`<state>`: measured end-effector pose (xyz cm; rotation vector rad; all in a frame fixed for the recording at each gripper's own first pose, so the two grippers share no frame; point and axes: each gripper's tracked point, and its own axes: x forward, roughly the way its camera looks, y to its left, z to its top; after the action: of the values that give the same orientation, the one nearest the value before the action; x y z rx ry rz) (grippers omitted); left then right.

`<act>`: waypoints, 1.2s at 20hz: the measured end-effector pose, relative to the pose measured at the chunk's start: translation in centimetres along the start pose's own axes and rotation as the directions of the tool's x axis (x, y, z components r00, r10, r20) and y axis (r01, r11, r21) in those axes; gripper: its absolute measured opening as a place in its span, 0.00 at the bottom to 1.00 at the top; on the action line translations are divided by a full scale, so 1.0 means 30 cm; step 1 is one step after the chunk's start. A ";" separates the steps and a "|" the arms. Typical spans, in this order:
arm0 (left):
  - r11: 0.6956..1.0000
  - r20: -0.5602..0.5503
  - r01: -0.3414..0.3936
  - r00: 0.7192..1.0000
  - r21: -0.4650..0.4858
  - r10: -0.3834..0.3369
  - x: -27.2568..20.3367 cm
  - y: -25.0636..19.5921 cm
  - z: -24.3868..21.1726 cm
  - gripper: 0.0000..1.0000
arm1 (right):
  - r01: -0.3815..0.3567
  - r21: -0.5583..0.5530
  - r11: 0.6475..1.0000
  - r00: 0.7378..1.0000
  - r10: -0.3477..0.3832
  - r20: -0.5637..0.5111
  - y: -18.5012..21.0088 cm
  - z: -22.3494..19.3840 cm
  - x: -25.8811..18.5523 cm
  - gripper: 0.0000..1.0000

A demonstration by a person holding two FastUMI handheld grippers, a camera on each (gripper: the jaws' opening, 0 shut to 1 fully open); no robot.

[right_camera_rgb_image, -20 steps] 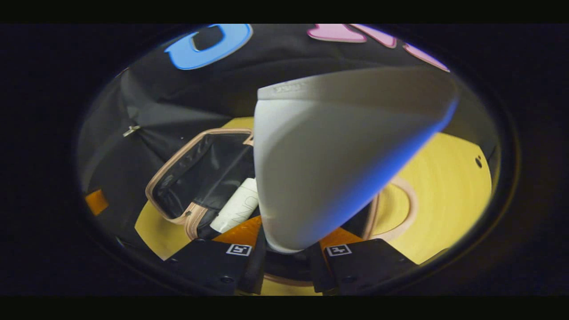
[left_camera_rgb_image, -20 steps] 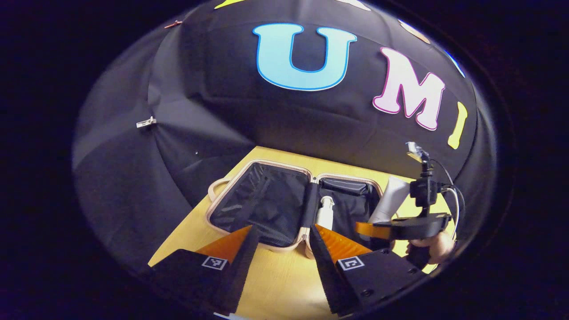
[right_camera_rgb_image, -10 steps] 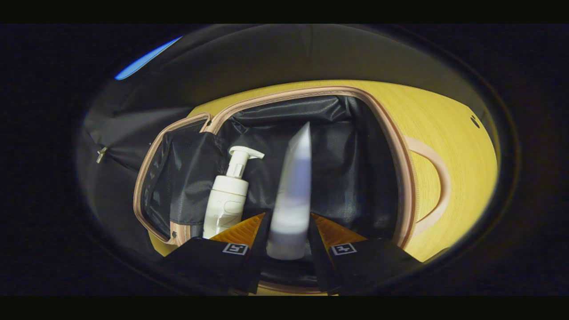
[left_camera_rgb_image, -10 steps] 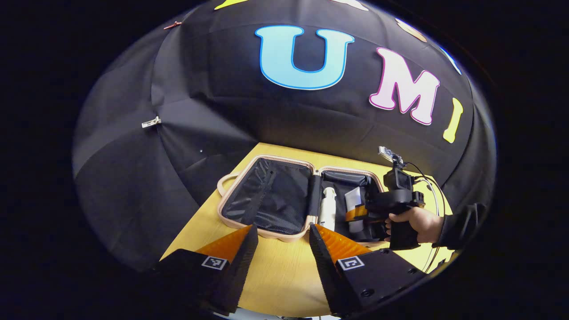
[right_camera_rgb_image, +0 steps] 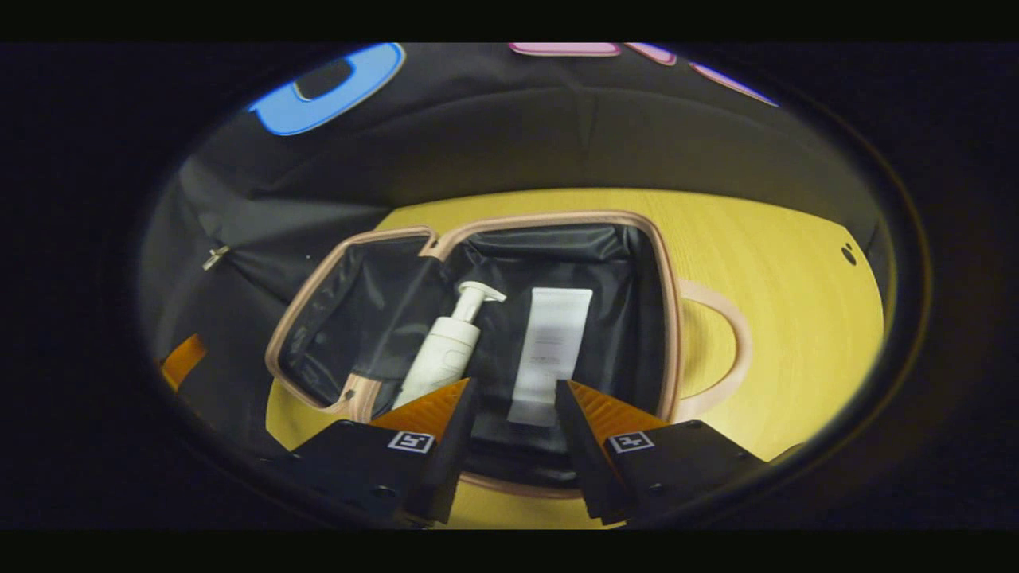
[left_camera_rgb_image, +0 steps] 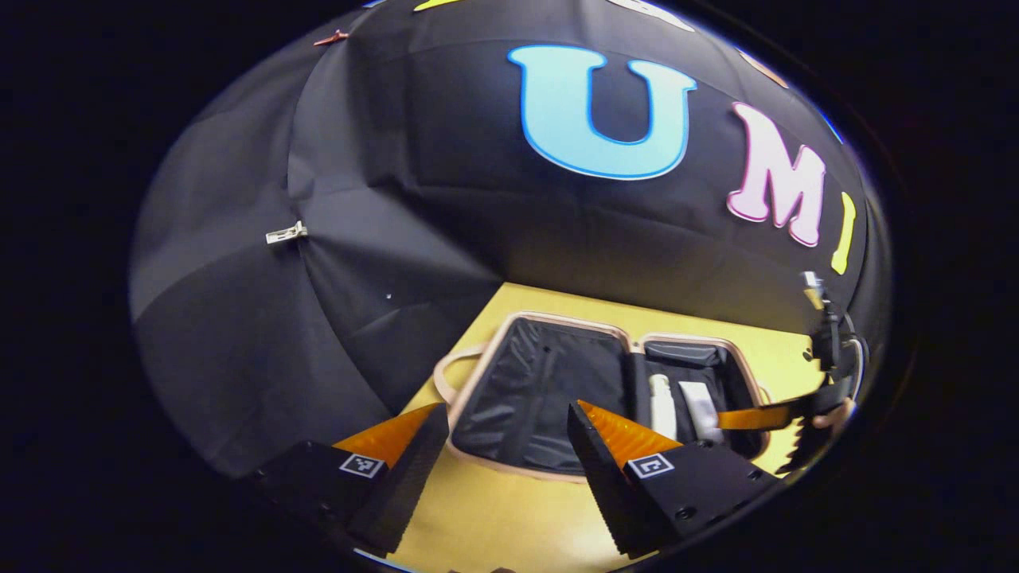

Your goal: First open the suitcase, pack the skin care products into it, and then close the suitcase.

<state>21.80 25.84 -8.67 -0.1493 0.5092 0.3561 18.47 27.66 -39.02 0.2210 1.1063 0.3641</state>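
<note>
Your suitcase (right_camera_rgb_image: 673, 263) lies fully open and flat on the yellow wood-grain table (right_camera_rgb_image: 796, 239), its two halves side by side and its long axis running across the table in front of the booth's black cloth wall. In the right gripper view, the white pump bottle (right_camera_rgb_image: 446, 350) lies in the right half next to the hinge, its long axis tilted, with the pump head pointing away from you and slightly right. Just beside it, apart from it, the flat white tube (right_camera_rgb_image: 551, 350) lies lengthwise, its wide crimped end away from you and its narrower end toward your right gripper (right_camera_rgb_image: 513, 418). That gripper hovers over the near rim with its orange, ribbed pads spread wide, holding nothing. Your left gripper (left_camera_rgb_image: 509, 442) is likewise spread wide and empty, above the table at the suitcase's near edge. The case has a pale pink rim, a looped handle (right_camera_rgb_image: 736, 350) at each outer side, and a crinkled, slightly glossy black lining. In the left gripper view, the bottle (left_camera_rgb_image: 660, 404) and tube (left_camera_rgb_image: 698, 407) lie parallel in the right half.
</note>
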 end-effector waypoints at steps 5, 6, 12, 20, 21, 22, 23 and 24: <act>0.993 -0.093 -0.111 0.989 0.048 0.115 0.319 0.277 -0.029 0.95 | -0.058 -0.038 0.998 0.990 0.062 0.124 0.038 0.044 -0.201 0.65; 0.993 -0.125 -0.113 0.985 0.037 0.117 0.382 0.303 -0.044 0.96 | -0.057 -0.035 0.998 0.986 0.062 0.155 0.030 0.055 -0.241 0.65; 0.992 -0.281 -0.104 0.952 0.068 0.119 0.637 0.360 -0.135 0.96 | 0.011 -0.047 0.999 0.967 0.002 0.256 -0.121 0.037 -0.447 0.66; 0.996 -0.388 0.009 0.921 0.092 0.028 0.710 0.336 -0.192 0.81 | 0.094 0.029 0.995 0.967 -0.098 0.236 -0.334 -0.086 -0.565 0.96; 0.996 -0.396 0.016 0.918 0.086 0.019 0.709 0.328 -0.196 0.79 | 0.104 0.040 0.994 0.967 -0.110 0.228 -0.355 -0.099 -0.567 0.97; 0.996 -0.400 0.018 0.916 0.084 0.018 0.714 0.330 -0.198 0.79 | 0.111 0.048 0.993 0.967 -0.119 0.225 -0.374 -0.107 -0.571 0.98; 0.997 -0.404 0.024 0.915 0.076 0.009 0.713 0.324 -0.204 0.79 | 0.115 0.054 0.992 0.967 -0.124 0.223 -0.385 -0.113 -0.570 0.88; 0.997 -0.408 0.031 0.913 0.065 -0.001 0.715 0.317 -0.207 0.79 | 0.118 0.053 0.992 0.967 -0.127 0.221 -0.391 -0.119 -0.566 0.98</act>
<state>32.96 39.59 -25.27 -0.1604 0.9344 0.2901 10.57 10.19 -30.62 0.2221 0.9000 0.2013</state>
